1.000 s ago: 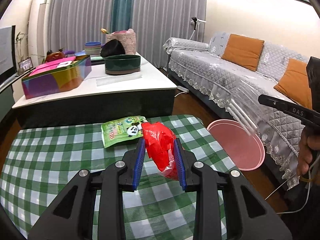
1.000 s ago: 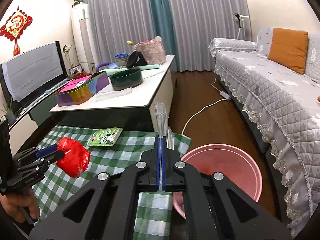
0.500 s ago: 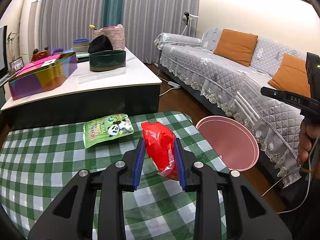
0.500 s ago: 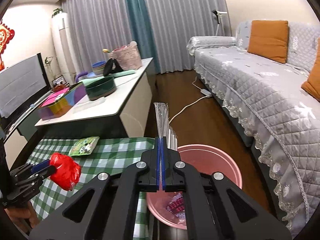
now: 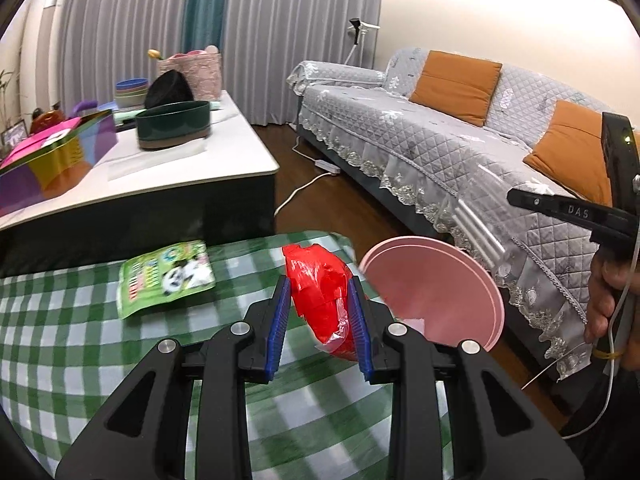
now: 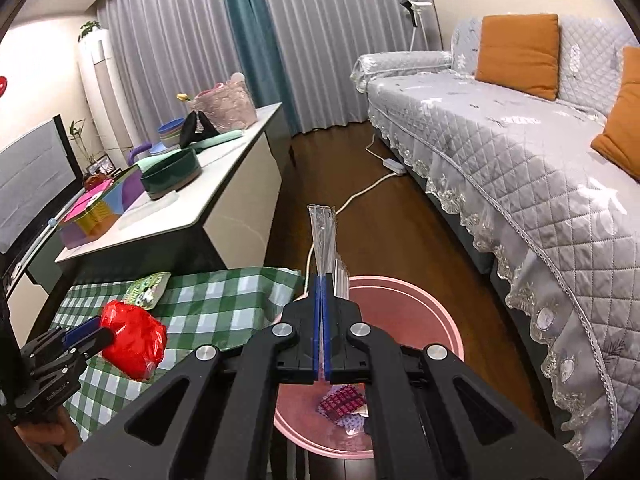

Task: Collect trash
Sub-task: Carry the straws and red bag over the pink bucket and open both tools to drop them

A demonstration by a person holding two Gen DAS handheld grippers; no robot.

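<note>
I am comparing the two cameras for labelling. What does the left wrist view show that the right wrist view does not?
Only the left wrist view: the right hand gripping its tool's handle.

Only the right wrist view: wrappers at the bottom of the round pink plastic bin, and the covered screen at the left edge.

Both: the crumpled red plastic bag in the left gripper, the clear plastic sleeve in the right gripper, the green panda snack pouch, the grey quilted sofa.
</note>
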